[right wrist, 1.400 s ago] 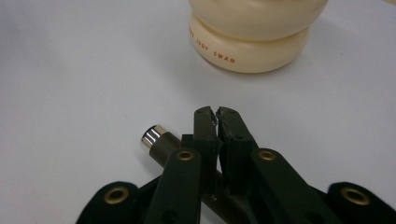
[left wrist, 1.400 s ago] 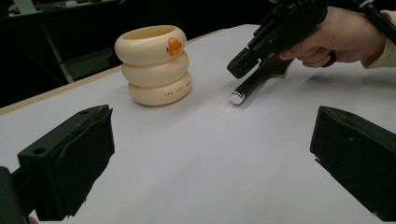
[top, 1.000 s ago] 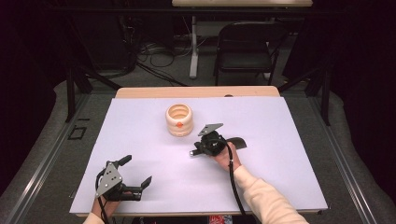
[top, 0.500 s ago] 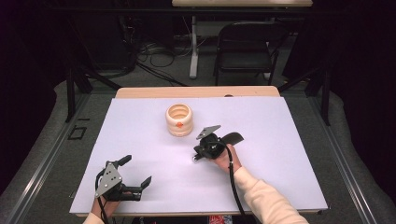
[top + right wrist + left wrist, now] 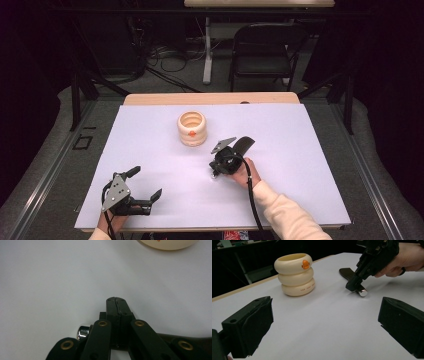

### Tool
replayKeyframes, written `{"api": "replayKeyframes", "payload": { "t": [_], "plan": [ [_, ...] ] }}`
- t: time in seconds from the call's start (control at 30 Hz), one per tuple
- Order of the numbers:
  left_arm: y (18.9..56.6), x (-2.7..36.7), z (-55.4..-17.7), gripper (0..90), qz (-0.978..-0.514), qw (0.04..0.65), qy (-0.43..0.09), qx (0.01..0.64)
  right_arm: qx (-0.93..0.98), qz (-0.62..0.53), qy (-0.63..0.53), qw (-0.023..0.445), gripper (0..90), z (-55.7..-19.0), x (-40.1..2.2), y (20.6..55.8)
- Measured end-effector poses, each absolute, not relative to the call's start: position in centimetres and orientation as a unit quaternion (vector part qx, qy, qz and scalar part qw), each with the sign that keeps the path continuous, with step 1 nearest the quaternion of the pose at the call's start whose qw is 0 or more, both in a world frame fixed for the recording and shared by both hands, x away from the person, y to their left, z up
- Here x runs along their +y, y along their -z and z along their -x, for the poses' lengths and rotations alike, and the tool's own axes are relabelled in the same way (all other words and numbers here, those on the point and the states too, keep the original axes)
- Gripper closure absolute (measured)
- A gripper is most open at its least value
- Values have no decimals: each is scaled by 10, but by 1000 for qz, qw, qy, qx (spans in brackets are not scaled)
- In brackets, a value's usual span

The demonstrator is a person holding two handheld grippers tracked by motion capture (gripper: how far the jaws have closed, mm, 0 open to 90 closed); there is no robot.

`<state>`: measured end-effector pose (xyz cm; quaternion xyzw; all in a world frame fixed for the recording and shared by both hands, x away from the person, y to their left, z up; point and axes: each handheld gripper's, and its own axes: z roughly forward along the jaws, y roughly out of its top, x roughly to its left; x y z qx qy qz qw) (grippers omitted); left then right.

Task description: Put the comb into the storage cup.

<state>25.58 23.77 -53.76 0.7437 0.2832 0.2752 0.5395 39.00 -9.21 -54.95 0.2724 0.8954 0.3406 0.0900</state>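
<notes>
High view: one cup (image 5: 192,128), two grippers (image 5: 131,192)

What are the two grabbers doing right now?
Left gripper: open, holding nothing.
Right gripper: closed on the black tool with a shiny end, its tip on the table.

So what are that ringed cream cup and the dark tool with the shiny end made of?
The cream cup looks like glazed ceramic or glossy plastic: smooth, softly shiny, with printed lettering; I can't tell which. The dark tool has a matt black, probably plastic, handle. Its shiny end cap mirrors light like polished metal.
</notes>
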Motion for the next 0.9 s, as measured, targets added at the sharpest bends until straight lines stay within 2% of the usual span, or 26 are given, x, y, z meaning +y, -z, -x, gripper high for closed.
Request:
{"api": "replayKeyframes", "payload": {
  "t": [0.9],
  "plan": [
    [537,239,-255,2,-743,540,-276,284,907,-274,-310,77,900,-377,-116,544]
  ]
}}
